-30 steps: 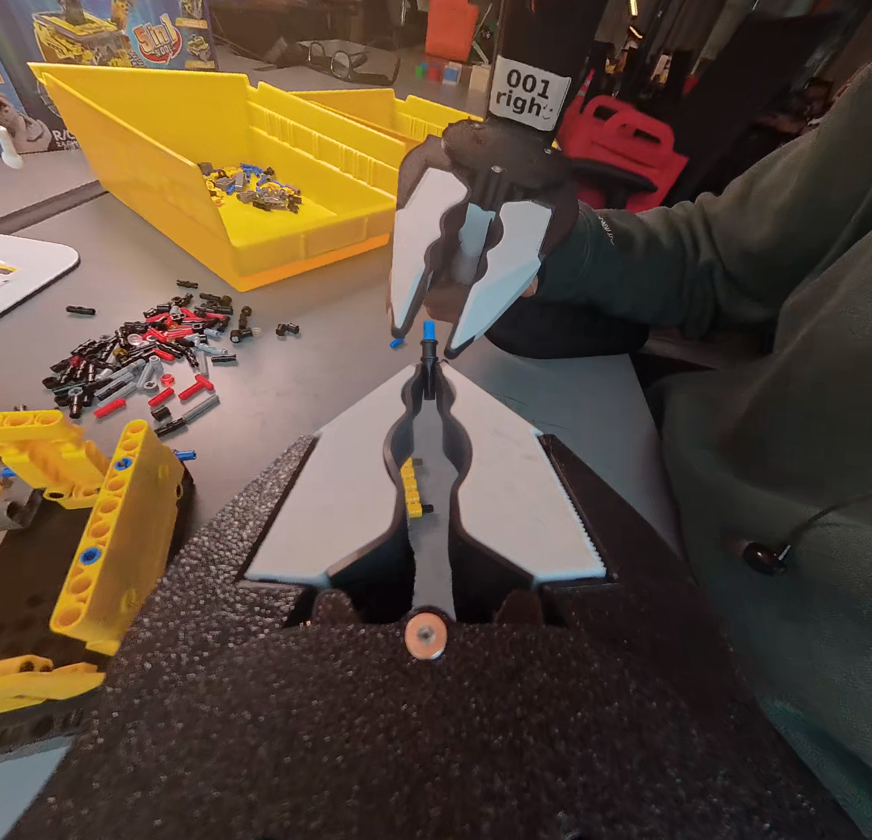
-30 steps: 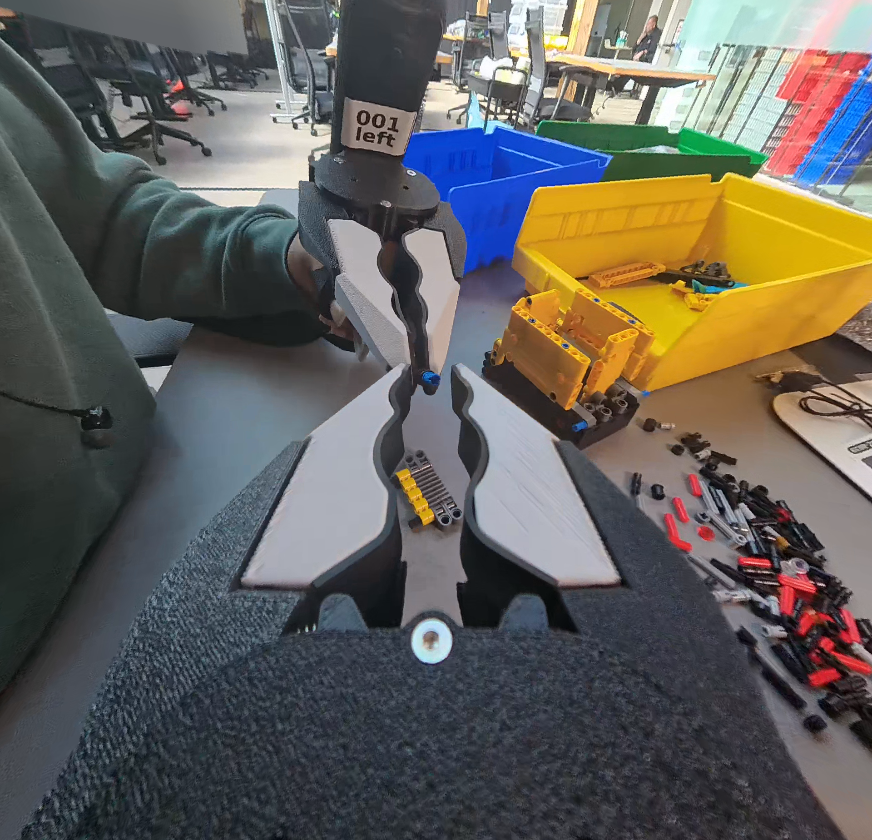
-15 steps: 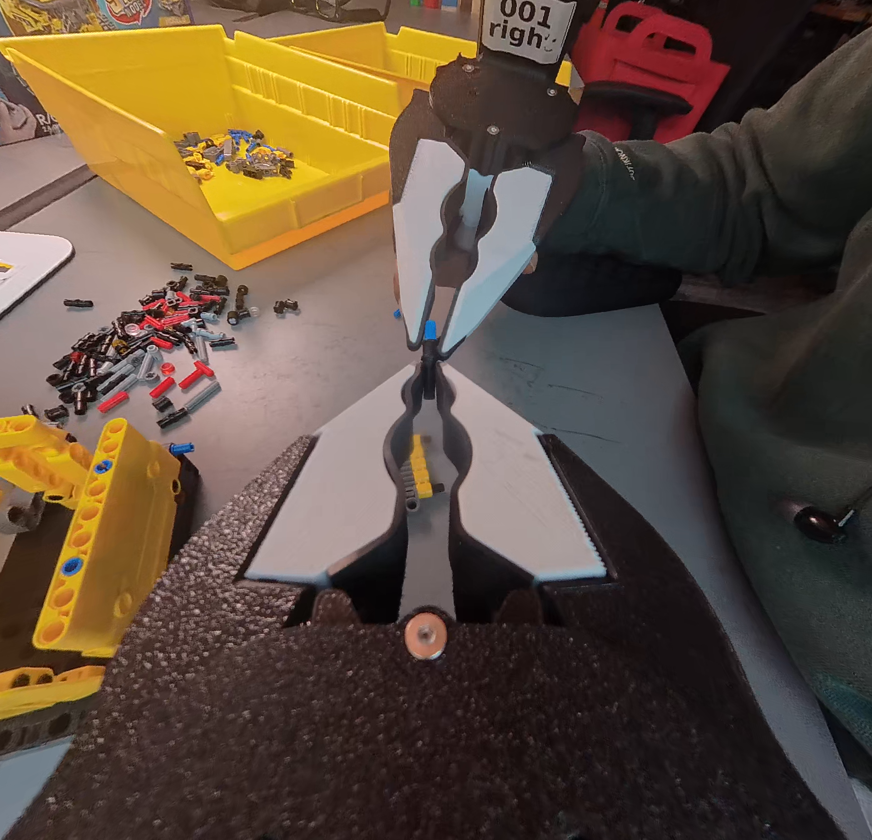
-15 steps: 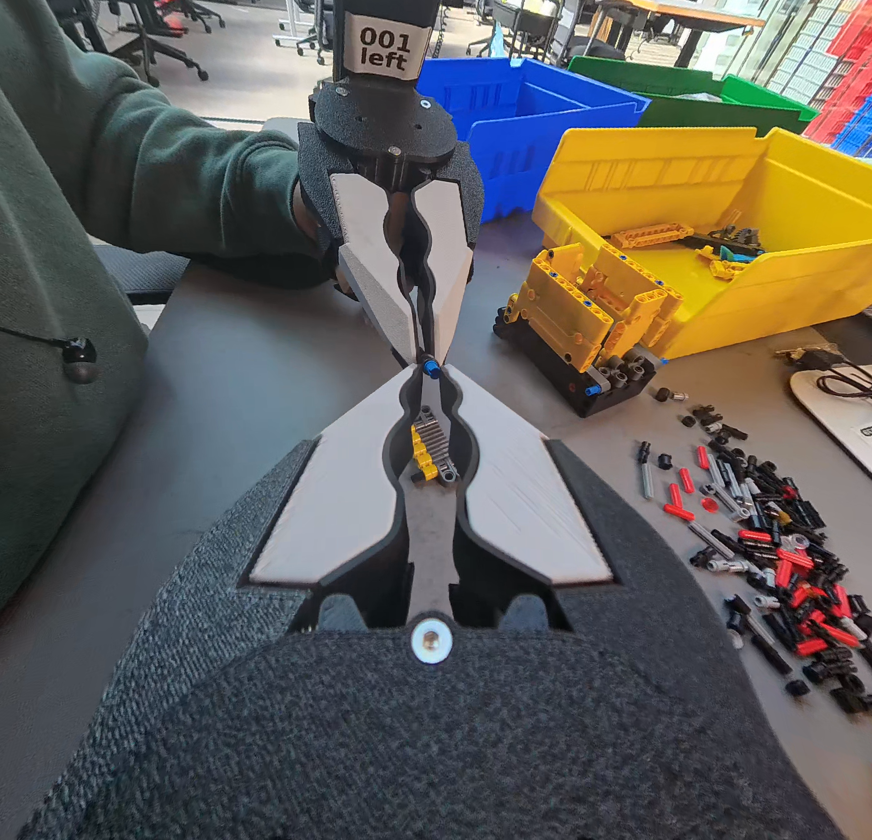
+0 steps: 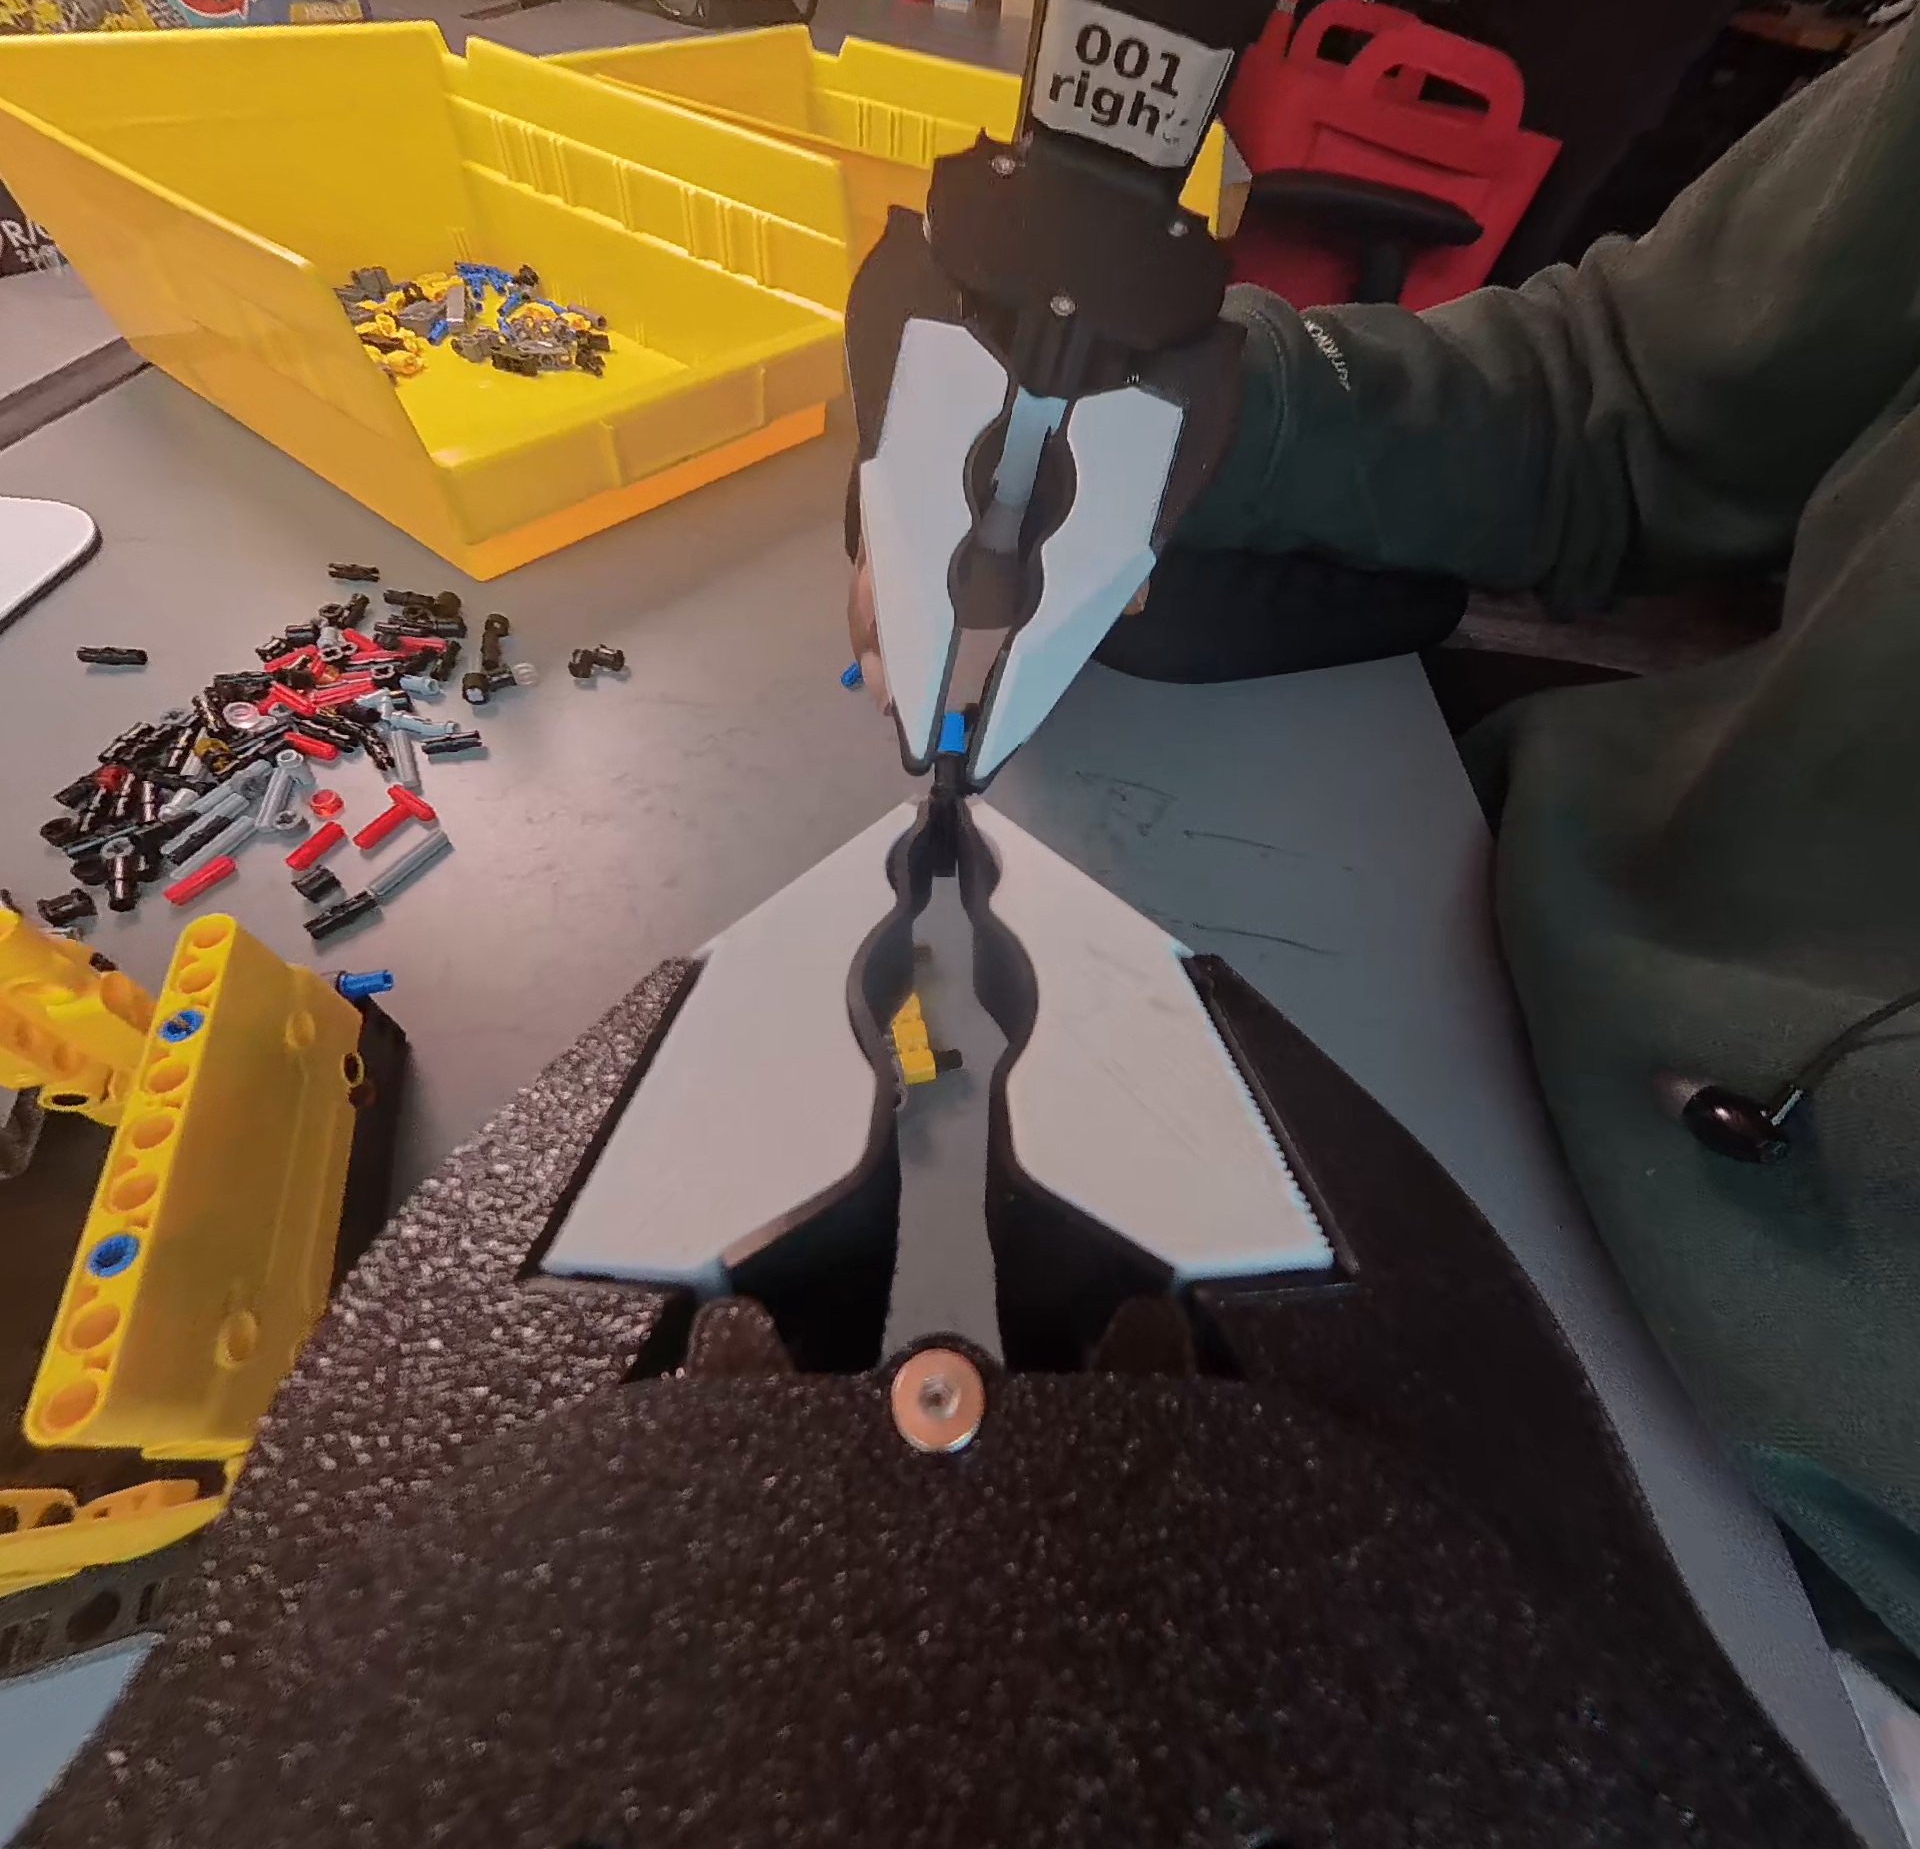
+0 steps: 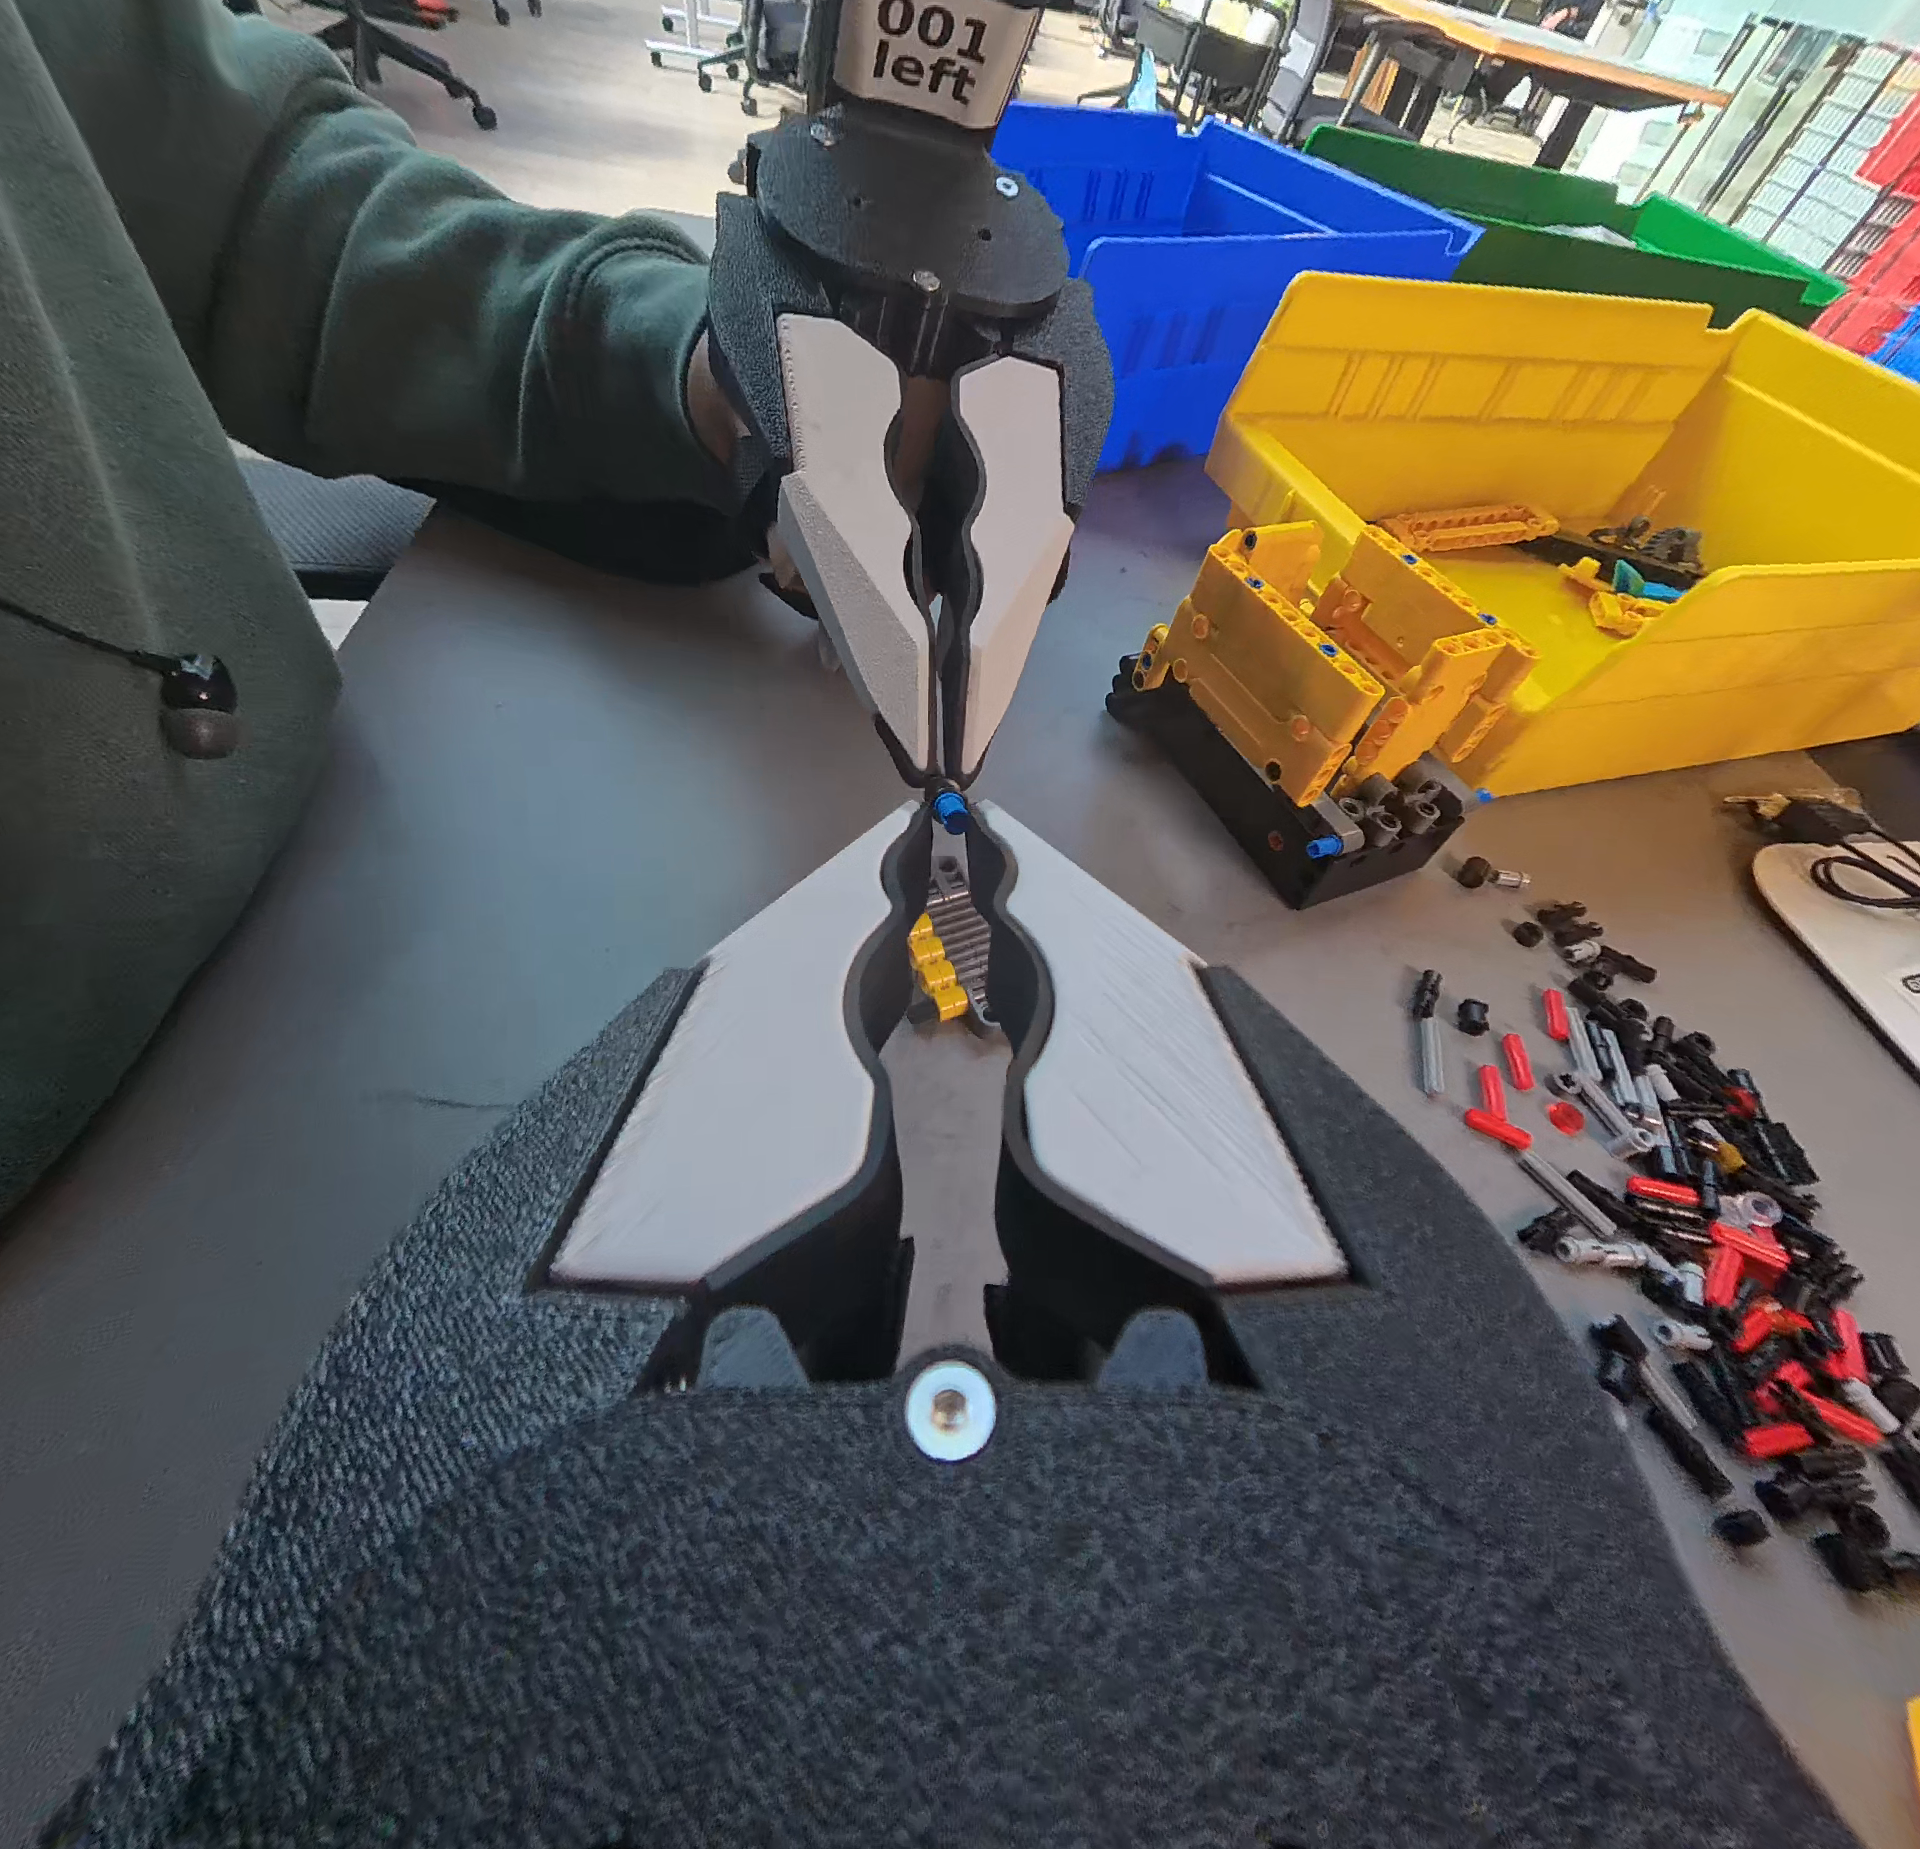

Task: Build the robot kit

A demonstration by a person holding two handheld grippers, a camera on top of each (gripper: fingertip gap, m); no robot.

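My left gripper point(image 5: 940, 812) is shut on a small black connector point(image 5: 940, 831) with a blue pin point(image 5: 949, 734) sticking out of its far end. My right gripper point(image 6: 948, 812) points at it tip to tip and is shut on that blue pin point(image 6: 948, 810). Both are held above the grey table. Each gripper shows in the other's view: the right gripper point(image 5: 948, 755) in the left wrist view, the left gripper point(image 6: 940, 760) in the right wrist view. A small yellow and grey brick piece point(image 6: 943, 958) lies on the table below the tips.
A pile of small black, red and grey pins point(image 5: 270, 739) lies on the table. A half-built yellow brick model point(image 6: 1330, 656) stands beside a yellow bin point(image 6: 1558, 397). Another yellow bin point(image 5: 623, 220) holds small parts. A blue bin point(image 6: 1195, 272) stands behind. Green sleeves flank the grippers. My left and right fingertips are right by each other.
My right gripper was open around the blue pin a second ago and has shut on it. Both grippers have drawn closer, tips nearly meeting.
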